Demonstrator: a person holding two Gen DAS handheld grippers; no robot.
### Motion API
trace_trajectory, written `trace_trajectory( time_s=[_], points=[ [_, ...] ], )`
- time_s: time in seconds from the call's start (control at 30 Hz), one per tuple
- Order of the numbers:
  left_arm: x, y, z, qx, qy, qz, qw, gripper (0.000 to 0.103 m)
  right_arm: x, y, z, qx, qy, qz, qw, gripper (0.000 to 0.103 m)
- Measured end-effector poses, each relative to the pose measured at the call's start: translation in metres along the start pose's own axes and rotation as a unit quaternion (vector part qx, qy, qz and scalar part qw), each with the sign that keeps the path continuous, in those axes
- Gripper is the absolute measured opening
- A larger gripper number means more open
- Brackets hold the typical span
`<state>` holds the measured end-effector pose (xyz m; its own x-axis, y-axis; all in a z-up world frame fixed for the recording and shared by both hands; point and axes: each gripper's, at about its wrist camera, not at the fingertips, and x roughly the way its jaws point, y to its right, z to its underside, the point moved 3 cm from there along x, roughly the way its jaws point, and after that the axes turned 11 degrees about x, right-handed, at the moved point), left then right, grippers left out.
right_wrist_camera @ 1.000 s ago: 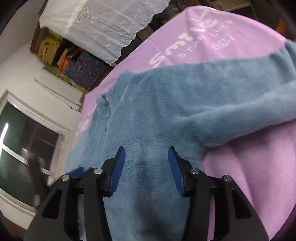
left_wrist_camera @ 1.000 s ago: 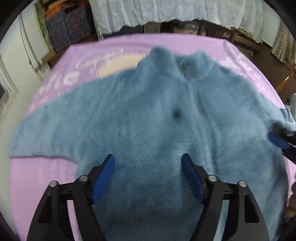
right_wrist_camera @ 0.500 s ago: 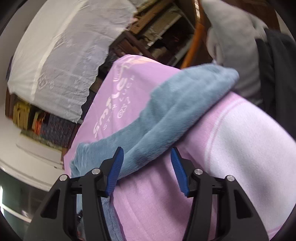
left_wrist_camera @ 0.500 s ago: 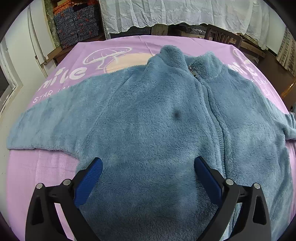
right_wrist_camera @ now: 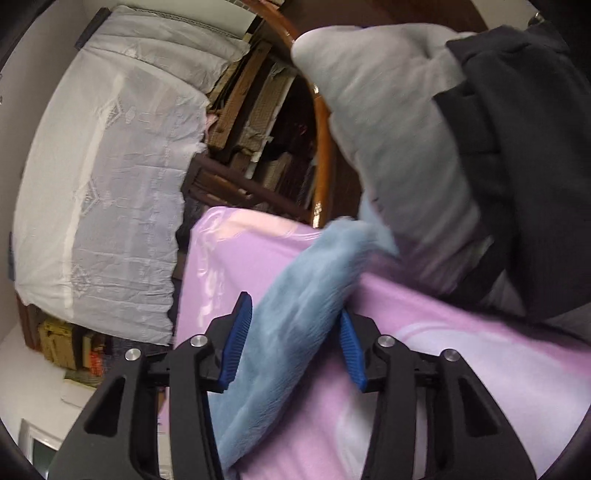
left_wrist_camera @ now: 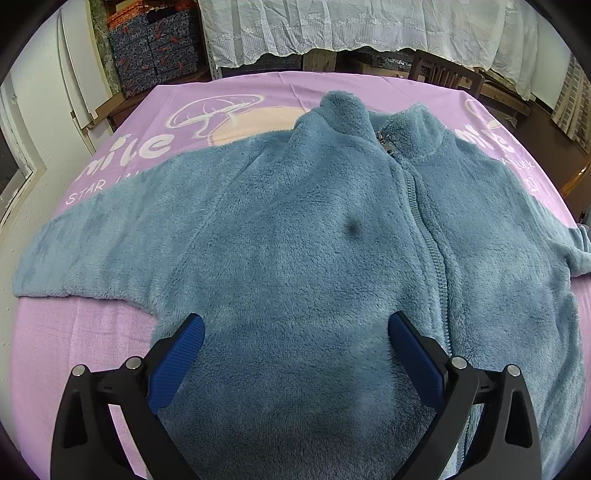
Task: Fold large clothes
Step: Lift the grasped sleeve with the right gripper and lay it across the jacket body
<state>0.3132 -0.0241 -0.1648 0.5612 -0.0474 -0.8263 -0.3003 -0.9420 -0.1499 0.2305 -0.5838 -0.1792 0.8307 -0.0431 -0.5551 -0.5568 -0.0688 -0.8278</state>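
Observation:
A large blue fleece jacket [left_wrist_camera: 303,236] with a front zipper lies spread face up on a purple printed cloth [left_wrist_camera: 236,96], collar at the far side, left sleeve stretched out to the left. My left gripper [left_wrist_camera: 295,332] is open wide above the jacket's lower body, holding nothing. In the right wrist view the jacket's right sleeve [right_wrist_camera: 295,321] runs between the blue pads of my right gripper [right_wrist_camera: 293,332], which is open around it near the cuff. The cuff end is blurred.
A white lace cloth [left_wrist_camera: 351,29] hangs behind the table, with patterned boxes [left_wrist_camera: 155,48] at the back left. In the right wrist view grey and black garments [right_wrist_camera: 424,129] hang over a wooden chair [right_wrist_camera: 321,147] just beyond the table edge.
My left gripper has opened wider and steadied over the jacket's body. My right gripper has moved out along the right sleeve to its cuff end at the table's edge.

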Motion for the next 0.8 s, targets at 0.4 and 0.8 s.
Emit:
trace_trajectory(
  time_s=[0.4, 0.8],
  points=[
    [-0.001, -0.005, -0.012, 0.028, -0.045, 0.025, 0.9983, 0.100, 0.008, 0.015, -0.020, 0.020, -0.016, -0.024, 0.999, 0.013],
    [0.018, -0.066, -0.019, -0.042, 0.012, 0.023, 0.9988, 0.100, -0.026, -0.062, 0.038, -0.181, 0.015, -0.045, 0.982, 0.009]
  ],
)
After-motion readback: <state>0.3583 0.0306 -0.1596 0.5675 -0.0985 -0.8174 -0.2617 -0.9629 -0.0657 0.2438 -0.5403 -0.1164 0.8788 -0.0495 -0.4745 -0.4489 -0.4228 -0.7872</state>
